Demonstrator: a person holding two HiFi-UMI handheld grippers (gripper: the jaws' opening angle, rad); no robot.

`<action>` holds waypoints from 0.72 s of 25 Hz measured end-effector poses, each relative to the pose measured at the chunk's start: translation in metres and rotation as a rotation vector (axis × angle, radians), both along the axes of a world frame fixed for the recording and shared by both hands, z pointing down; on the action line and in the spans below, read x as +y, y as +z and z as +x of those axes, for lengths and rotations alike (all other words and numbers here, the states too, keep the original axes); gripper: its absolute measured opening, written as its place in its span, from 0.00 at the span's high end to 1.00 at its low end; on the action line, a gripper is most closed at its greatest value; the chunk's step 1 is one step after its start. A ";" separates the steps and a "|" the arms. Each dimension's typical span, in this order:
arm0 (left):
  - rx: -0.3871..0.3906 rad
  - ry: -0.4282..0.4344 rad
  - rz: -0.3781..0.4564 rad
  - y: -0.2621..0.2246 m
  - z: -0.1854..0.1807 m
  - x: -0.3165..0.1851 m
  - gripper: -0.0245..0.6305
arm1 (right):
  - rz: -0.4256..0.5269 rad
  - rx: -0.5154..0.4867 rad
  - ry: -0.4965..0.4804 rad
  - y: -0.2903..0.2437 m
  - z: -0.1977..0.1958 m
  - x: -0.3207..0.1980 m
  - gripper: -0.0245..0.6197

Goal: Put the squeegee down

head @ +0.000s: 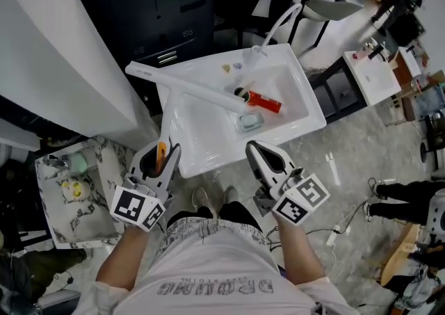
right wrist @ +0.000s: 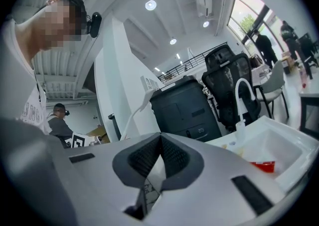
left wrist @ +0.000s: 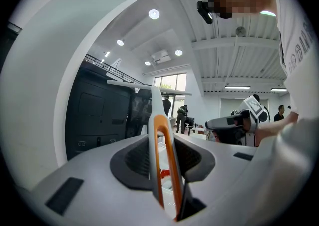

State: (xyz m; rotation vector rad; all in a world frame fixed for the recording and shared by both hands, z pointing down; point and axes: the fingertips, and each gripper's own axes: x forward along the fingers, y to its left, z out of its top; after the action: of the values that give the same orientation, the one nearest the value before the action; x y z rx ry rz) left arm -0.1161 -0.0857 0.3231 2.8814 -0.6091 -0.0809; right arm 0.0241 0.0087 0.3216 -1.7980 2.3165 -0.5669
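The squeegee has an orange loop handle [left wrist: 164, 160] and a white shaft that ends in a long white blade [head: 188, 88]. My left gripper [head: 160, 151] is shut on the orange handle [head: 161, 153], at the near left corner of the white sink basin [head: 208, 148]. The blade hangs over the basin's left part. In the left gripper view the blade [left wrist: 149, 87] stands above the jaws. My right gripper [head: 261, 154] is level in front of the basin's near edge, its jaws together with nothing between them. In the right gripper view the blade [right wrist: 135, 104] shows at the left.
In the basin lie a red pack [head: 264, 101] and a pale green sponge [head: 250, 122]; a curved white faucet [head: 278, 25] rises at its back. A black cabinet [head: 160, 1] stands behind, a white pillar [head: 62, 49] at the left, a marble-patterned box [head: 52, 202] beside it.
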 end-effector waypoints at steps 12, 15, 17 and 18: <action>-0.003 -0.059 0.005 -0.003 0.016 -0.030 0.78 | 0.006 -0.006 -0.057 -0.001 0.021 -0.039 0.95; -0.011 -0.082 -0.001 0.000 0.025 -0.040 0.78 | 0.004 -0.012 -0.086 0.000 0.030 -0.053 0.95; -0.018 -0.099 -0.004 0.001 0.032 -0.046 0.78 | 0.002 -0.017 -0.105 0.000 0.038 -0.062 0.95; -0.020 -0.108 -0.006 0.001 0.036 -0.049 0.78 | 0.000 -0.018 -0.115 0.001 0.042 -0.066 0.95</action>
State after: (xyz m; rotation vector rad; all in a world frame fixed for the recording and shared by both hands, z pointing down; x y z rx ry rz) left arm -0.0797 -0.1347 0.3244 2.8455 -0.7676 -0.0653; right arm 0.0665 -0.0569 0.3224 -1.6606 2.4191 -0.5970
